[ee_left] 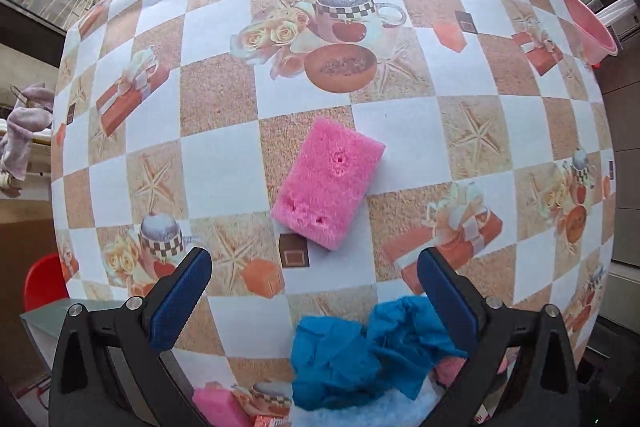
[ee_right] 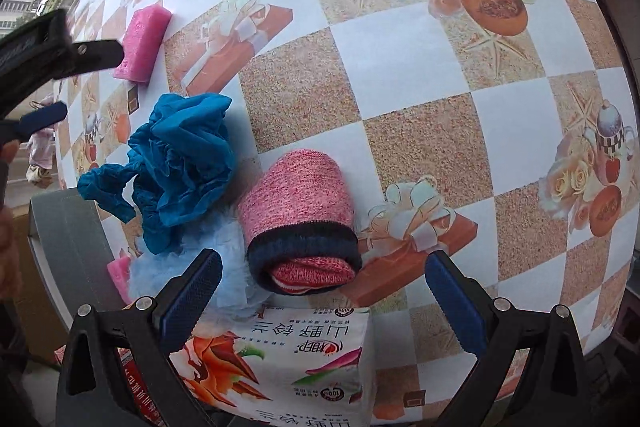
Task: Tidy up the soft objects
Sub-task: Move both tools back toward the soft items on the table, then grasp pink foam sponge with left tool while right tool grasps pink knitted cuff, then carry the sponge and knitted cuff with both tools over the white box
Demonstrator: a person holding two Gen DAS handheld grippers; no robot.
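A pink sponge [ee_left: 329,185] lies on the checkered tablecloth [ee_left: 400,131], just ahead of my open, empty left gripper [ee_left: 314,267]; it also shows far left in the right wrist view [ee_right: 142,45]. A crumpled blue cloth [ee_left: 368,351] lies under the left gripper, and also shows in the right wrist view [ee_right: 180,163]. A rolled pink knit sock with a navy cuff [ee_right: 300,223] lies between the fingers of my open right gripper [ee_right: 324,269]. A light blue fluffy thing [ee_right: 228,267] lies beside the sock. A second pink sponge [ee_left: 218,407] lies at the near edge.
A printed snack packet [ee_right: 288,363] lies at the table's near edge below the sock. A pink basin [ee_left: 586,23] stands off the table's far right. The left gripper's fingers [ee_right: 44,119] show at the left of the right wrist view. A grey box [ee_right: 68,239] stands beside the table.
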